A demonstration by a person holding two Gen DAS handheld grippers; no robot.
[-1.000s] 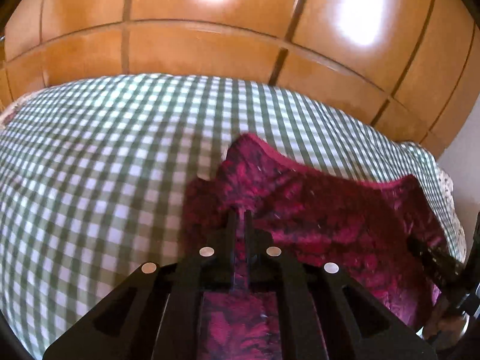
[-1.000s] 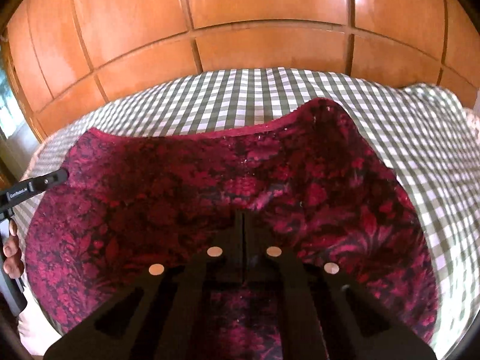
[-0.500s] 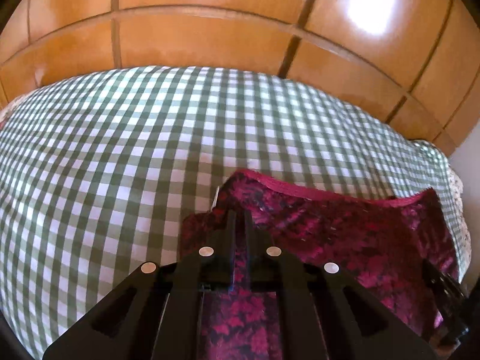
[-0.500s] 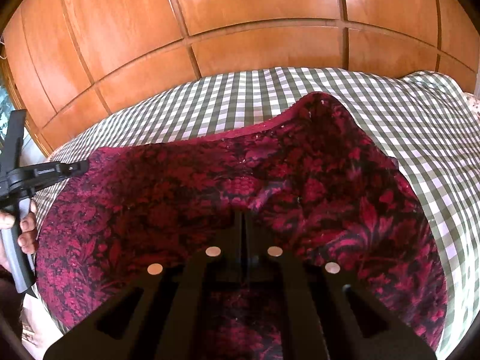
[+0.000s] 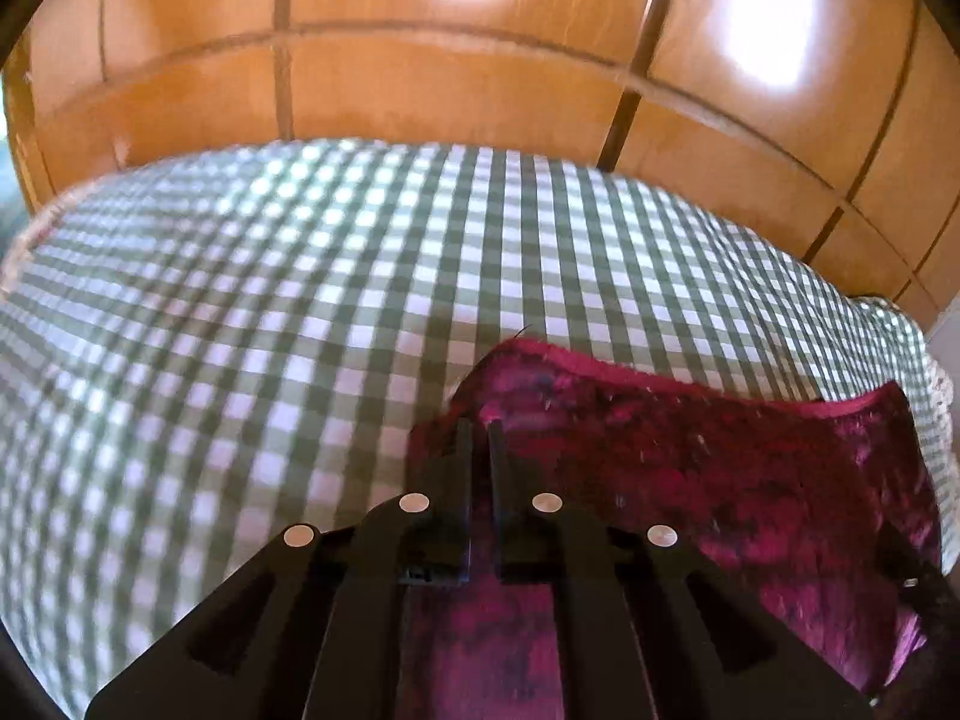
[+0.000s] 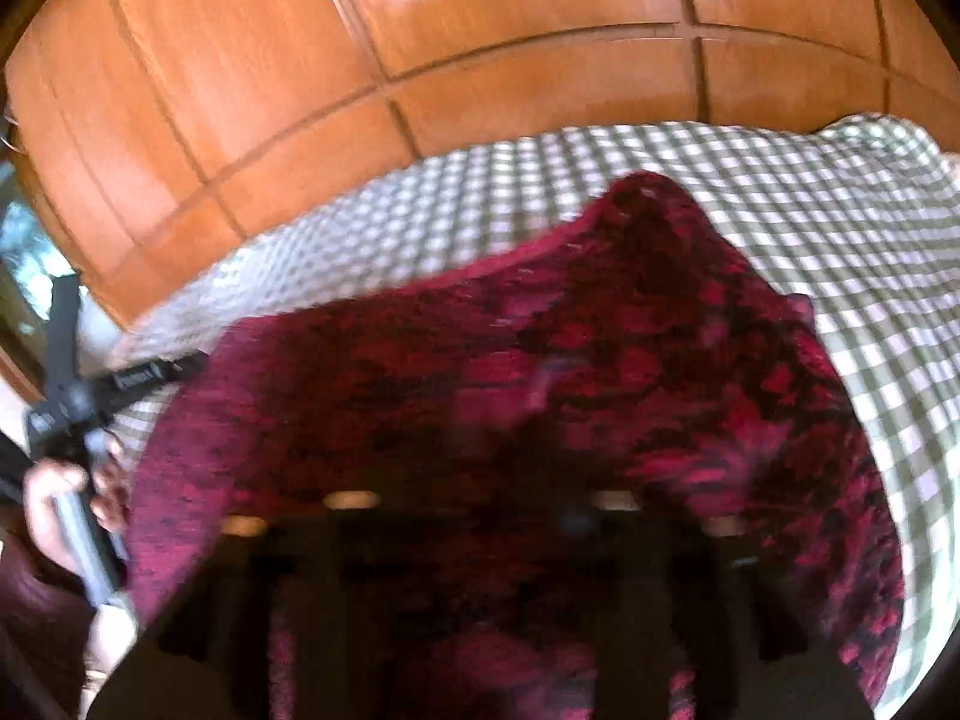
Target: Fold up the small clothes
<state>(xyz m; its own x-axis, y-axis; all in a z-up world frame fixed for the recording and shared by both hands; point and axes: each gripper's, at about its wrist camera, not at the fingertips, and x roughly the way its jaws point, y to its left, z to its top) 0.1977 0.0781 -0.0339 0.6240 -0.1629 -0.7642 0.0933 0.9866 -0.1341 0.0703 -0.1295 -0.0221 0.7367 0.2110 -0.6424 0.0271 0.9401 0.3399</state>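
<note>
A dark red garment with a black floral pattern (image 5: pixel 720 480) lies spread on the green-and-white checked cloth (image 5: pixel 240 360). My left gripper (image 5: pixel 478 438) is at the garment's near-left corner. A strip of the fabric still sits in the narrow gap between its fingers while the jaws are starting to open. In the blurred right wrist view, my right gripper (image 6: pixel 486 462) hangs over the middle of the garment (image 6: pixel 600 330). Its jaws are opening wide and no fabric is pinched between them. The left gripper's finger (image 6: pixel 144 375) reaches the garment's left edge there, held by a hand (image 6: pixel 54 492).
A glossy wooden panelled wall (image 5: pixel 480 90) rises right behind the checked cloth. The cloth's far right corner (image 6: pixel 870 138) is rumpled and its right edge has white trim (image 5: pixel 942 384). Bare checked cloth stretches left of the garment.
The right gripper's jaws have spread apart from shut and its view has gone blurred. The left gripper has shifted, and the garment's corner now sits lower in its view.
</note>
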